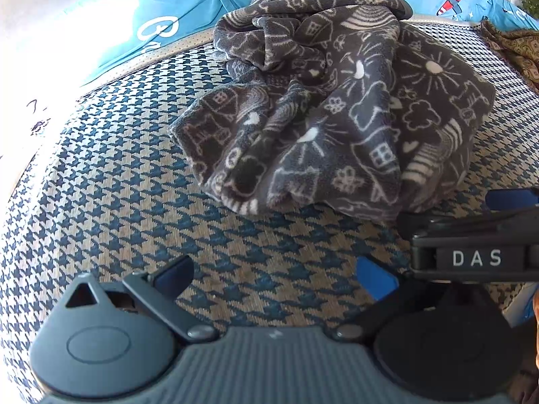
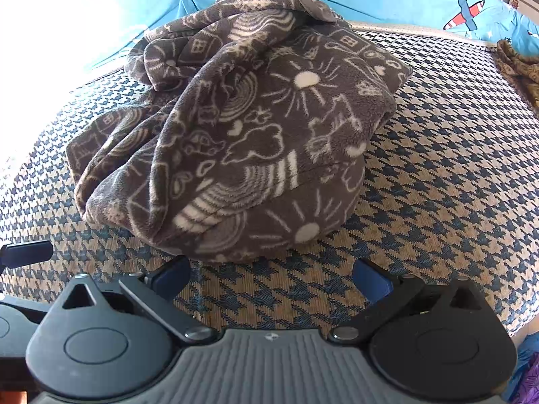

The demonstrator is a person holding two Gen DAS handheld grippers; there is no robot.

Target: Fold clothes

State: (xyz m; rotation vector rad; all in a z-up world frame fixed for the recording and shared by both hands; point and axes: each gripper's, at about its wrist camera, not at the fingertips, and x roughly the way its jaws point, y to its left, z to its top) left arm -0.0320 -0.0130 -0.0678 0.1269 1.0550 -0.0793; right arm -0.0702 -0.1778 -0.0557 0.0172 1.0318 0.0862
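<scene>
Ahead of the left gripper (image 1: 276, 277), whose body is dark grey with blue pads (image 1: 375, 277), lies a dark grey fleece garment (image 1: 337, 107) printed with cream line drawings of suns, clouds, houses and flowers. The mat (image 1: 134, 181) under both grippers is a houndstooth weave of dark teal on tan. Beyond the garment, the bedding (image 1: 188, 10) is bright blue with white lettering and a red, white and blue aeroplane. Far right of the right gripper (image 2: 271, 277) sits an olive-gold patterned cloth (image 2: 518, 67)

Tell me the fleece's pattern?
Dark grey fleece with cream doodles: suns, houses, clouds. Right wrist view shows it best.
</scene>
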